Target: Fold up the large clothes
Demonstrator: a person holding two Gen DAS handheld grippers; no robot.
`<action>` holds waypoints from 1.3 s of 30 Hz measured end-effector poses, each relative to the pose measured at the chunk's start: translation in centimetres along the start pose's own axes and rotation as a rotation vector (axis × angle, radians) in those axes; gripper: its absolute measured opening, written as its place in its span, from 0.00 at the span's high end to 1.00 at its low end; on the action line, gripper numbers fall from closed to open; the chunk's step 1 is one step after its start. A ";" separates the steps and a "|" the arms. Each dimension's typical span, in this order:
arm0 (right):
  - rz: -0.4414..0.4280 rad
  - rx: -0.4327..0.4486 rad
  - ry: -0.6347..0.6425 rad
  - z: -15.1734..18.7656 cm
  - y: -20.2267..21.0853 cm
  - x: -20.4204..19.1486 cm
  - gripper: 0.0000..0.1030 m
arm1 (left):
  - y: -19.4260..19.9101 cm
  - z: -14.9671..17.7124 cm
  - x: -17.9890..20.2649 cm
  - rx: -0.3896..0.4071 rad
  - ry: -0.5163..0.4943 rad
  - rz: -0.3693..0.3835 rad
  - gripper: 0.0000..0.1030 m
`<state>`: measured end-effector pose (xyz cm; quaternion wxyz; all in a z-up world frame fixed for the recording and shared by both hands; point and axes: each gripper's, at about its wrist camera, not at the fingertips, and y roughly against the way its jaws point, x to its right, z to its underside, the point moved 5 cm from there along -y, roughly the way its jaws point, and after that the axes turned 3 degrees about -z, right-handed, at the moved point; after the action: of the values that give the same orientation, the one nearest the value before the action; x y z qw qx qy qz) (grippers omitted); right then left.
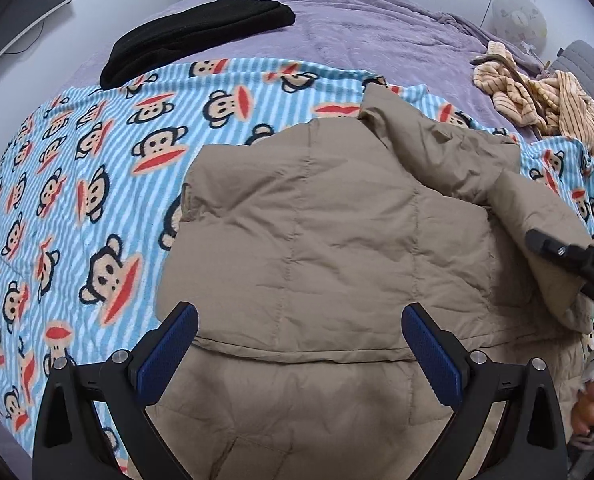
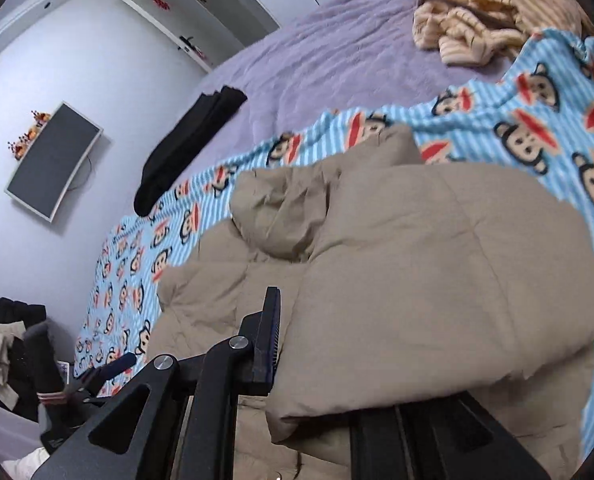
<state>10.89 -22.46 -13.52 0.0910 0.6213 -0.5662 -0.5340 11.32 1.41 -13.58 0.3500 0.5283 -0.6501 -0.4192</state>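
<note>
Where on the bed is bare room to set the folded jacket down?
Freest: the monkey-print blanket left of the tan jacket, below the folded black garment. Also the purple bedspread between that black garment and the striped cream clothes. Crowded: the right edge, where the jacket's sleeve, the right gripper and the striped pile sit close.

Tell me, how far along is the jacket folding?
Partly. The jacket lies spread on the blanket, and one side looks folded in. In hand: the right gripper holds the sleeve, carrying it over the body; the left gripper hovers open. Left: laying the sleeve down and folding the body.
</note>
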 end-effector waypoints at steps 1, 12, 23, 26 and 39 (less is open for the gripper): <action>0.012 -0.024 -0.014 0.8 -1.5 0.2 0.87 | -0.2 0.0 -0.3 -0.001 0.001 0.000 0.01; 0.003 -0.143 -0.216 3.7 -6.1 5.6 0.71 | -2.5 -0.1 2.6 -0.029 -0.024 0.089 0.01; -0.070 0.015 -0.359 1.4 2.3 6.7 0.26 | -2.9 -3.2 2.1 0.010 -0.008 0.146 0.01; -0.027 0.070 -0.429 0.4 3.3 9.5 0.26 | -2.9 -3.5 1.2 0.008 0.010 0.186 0.01; 0.048 -0.103 0.259 2.4 -3.8 -4.6 0.88 | -2.8 -3.5 -0.8 -0.074 0.167 0.547 0.01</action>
<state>12.38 -16.27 -14.68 0.2077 0.6656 -0.5366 -0.4754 15.68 1.31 -14.77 0.5215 0.3527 -0.7217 -0.2877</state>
